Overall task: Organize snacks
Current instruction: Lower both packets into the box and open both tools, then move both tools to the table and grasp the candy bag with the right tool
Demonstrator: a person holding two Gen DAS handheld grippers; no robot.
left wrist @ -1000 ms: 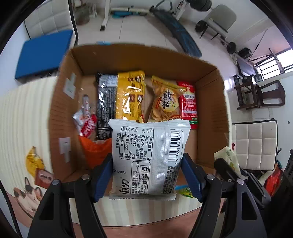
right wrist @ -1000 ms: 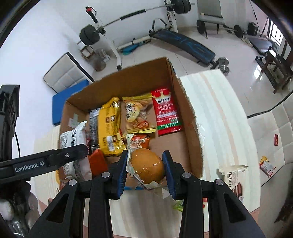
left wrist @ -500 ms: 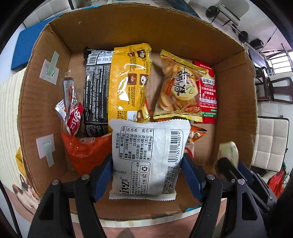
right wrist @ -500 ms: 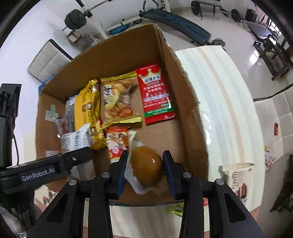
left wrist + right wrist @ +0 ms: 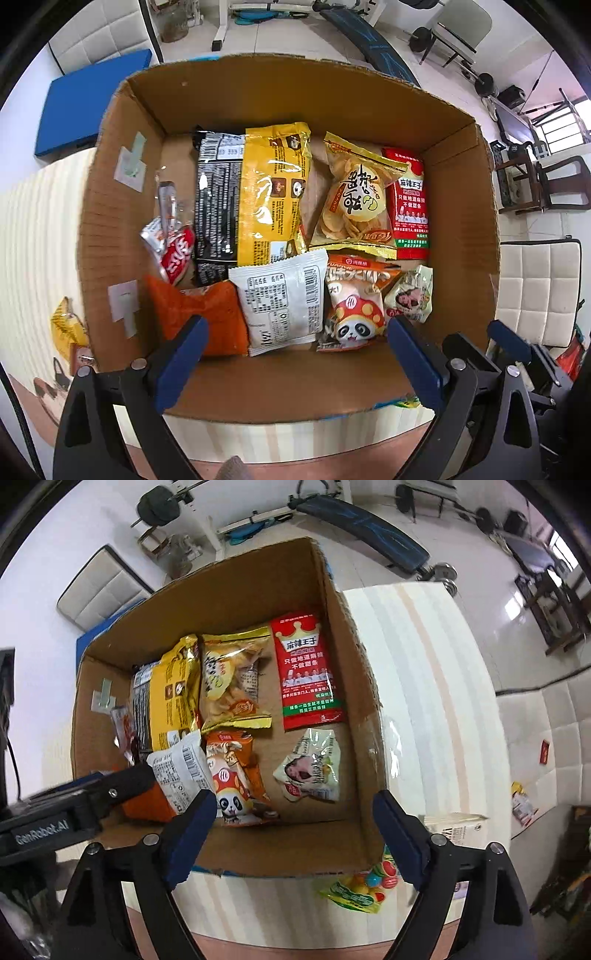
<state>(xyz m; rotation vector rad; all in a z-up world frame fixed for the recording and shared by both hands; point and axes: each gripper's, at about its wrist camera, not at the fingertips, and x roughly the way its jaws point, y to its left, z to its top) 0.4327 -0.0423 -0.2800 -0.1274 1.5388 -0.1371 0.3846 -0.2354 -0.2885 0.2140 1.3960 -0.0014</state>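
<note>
Snacks are lying packed inside the cardboard box (image 5: 461, 229) on the striped table (image 5: 424, 657). Left gripper (image 5: 295, 356) is hovering over the white barcode packet (image 5: 282, 301), its jaws opening with nothing pressed between them. Right gripper (image 5: 293, 829) is opening too (its pads clear of everything), above the clear egg pouch (image 5: 308, 766) lying on the box floor beside the panda packet (image 5: 232, 775).

boxes: 1 cardboard box (image 5: 110, 206) | snack packs in box: 8 – black-yellow (image 5: 255, 195), chips (image 5: 354, 199), red (image 5: 410, 206), red-white (image 5: 173, 247), orange (image 5: 207, 314), white (image 5: 284, 299), panda (image 5: 354, 306), egg (image 5: 410, 295) | candy bags on table: 1 (image 5: 354, 886)
</note>
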